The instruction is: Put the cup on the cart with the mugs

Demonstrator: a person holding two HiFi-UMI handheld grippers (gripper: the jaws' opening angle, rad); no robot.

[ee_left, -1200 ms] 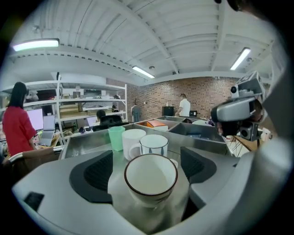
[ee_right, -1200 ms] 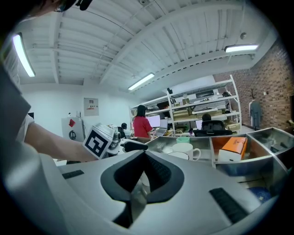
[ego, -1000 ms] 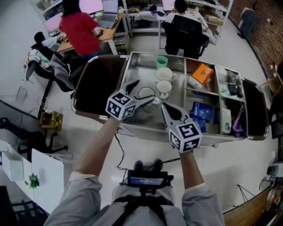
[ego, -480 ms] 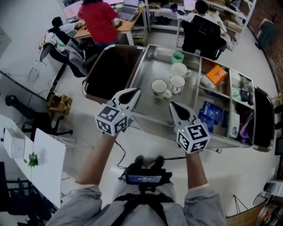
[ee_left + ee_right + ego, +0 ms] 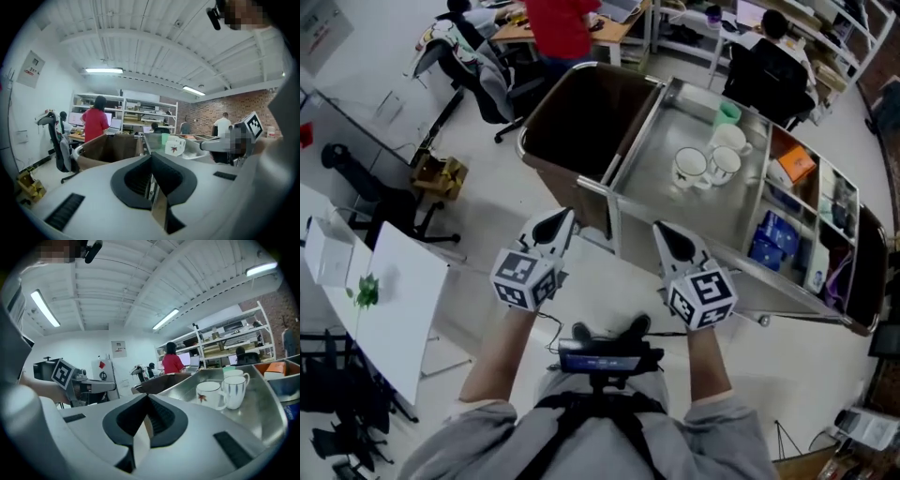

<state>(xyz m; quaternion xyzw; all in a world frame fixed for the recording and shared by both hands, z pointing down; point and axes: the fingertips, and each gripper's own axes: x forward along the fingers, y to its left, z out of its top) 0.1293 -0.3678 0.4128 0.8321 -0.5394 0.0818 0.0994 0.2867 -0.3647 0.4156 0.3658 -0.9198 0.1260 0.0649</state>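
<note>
Both grippers were shut and empty: the left gripper (image 5: 556, 223) had its pads together on nothing, and the right gripper (image 5: 669, 234) looked the same in its own view. I judged the placing step finished, since the cup (image 5: 689, 167) stood upright on the cart (image 5: 652, 141), in the steel tray just beside the mugs (image 5: 724, 162) and well in from the near edge. All the next move called for, by my reading, was keeping both grippers clear of the cart and confirming the cup sat steady. Compared with a second earlier, my left gripper no longer stood wide open beside the cup over the tray. Its jaws had just been closing with nothing between them, and both grippers had drawn back off the cart's near edge.
</note>
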